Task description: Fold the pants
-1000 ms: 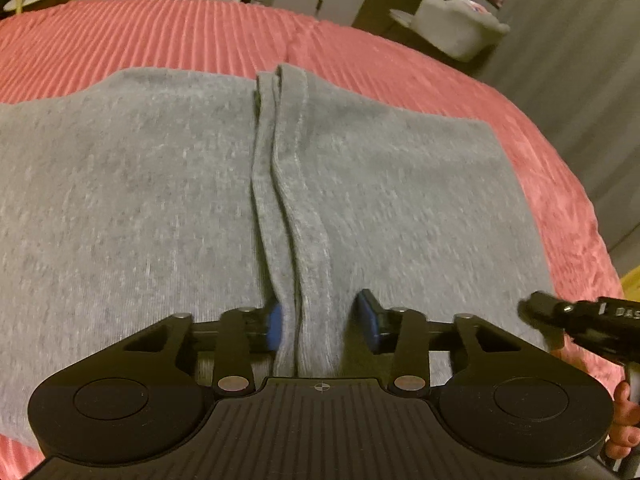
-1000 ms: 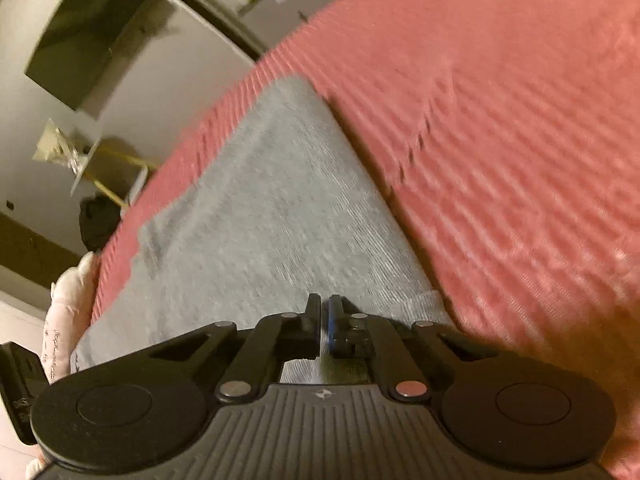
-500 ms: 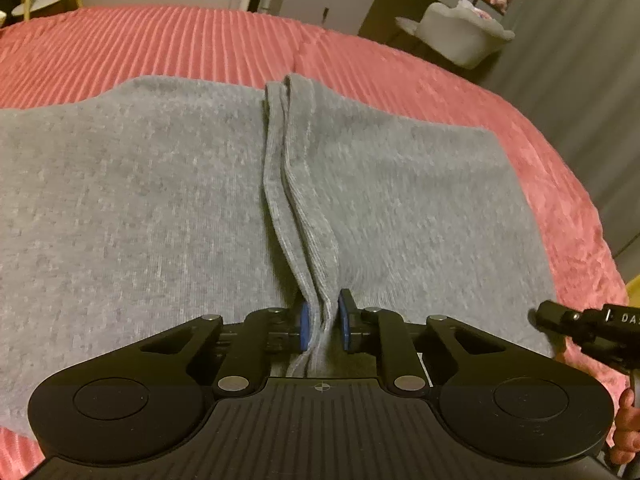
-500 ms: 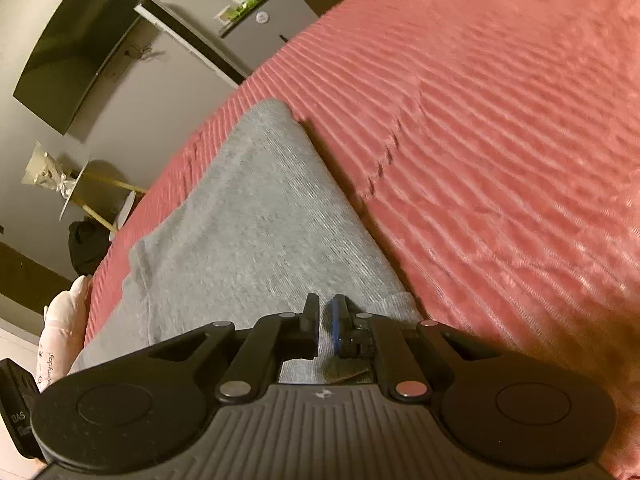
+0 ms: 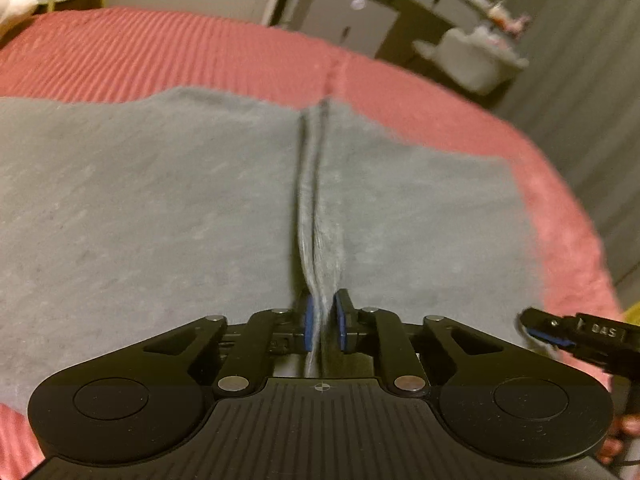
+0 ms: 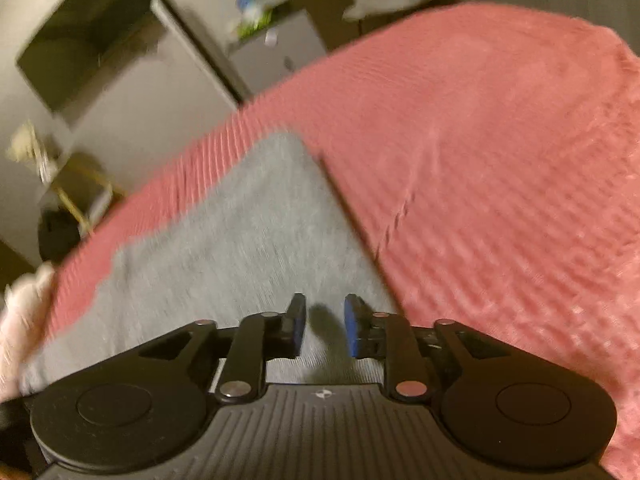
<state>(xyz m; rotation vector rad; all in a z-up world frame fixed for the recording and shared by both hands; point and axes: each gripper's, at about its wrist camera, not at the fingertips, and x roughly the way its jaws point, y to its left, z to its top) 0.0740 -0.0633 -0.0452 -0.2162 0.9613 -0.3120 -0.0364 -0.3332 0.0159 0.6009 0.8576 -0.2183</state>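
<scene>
Grey knit pants [image 5: 160, 208] lie spread flat on a bed under a coral-red ribbed bedspread [image 5: 168, 52], filling most of the left wrist view. A raised ridge of doubled fabric [image 5: 316, 208] runs up the middle of the cloth, from the near edge toward the far edge. The left tool [image 5: 323, 322], black with blue pads, is pressed together on the near end of that ridge; the fabric stands pinched between the pads and lifted slightly off the cloth around it. At the right border of the same view, the tip of the right tool [image 5: 576, 334] shows at the pants' right edge, with part of a hand [image 5: 622, 436] below it. In the right wrist view, the right tool [image 6: 323, 326] sits over the near right corner of the pants [image 6: 224, 248]; its jaws have just been opening and now stand spread, with a gap between the blue pads [image 6: 352, 330]. Grey cloth lies under the gap, but neither pad presses on it. The pants' right edge runs diagonally away from the tool, with bare bedspread [image 6: 500, 168] to its right. Both views are motion-blurred. Beyond the bed: a pale grey cabinet [image 5: 344, 28] and a dark wall-mounted screen [image 6: 84, 40].
</scene>
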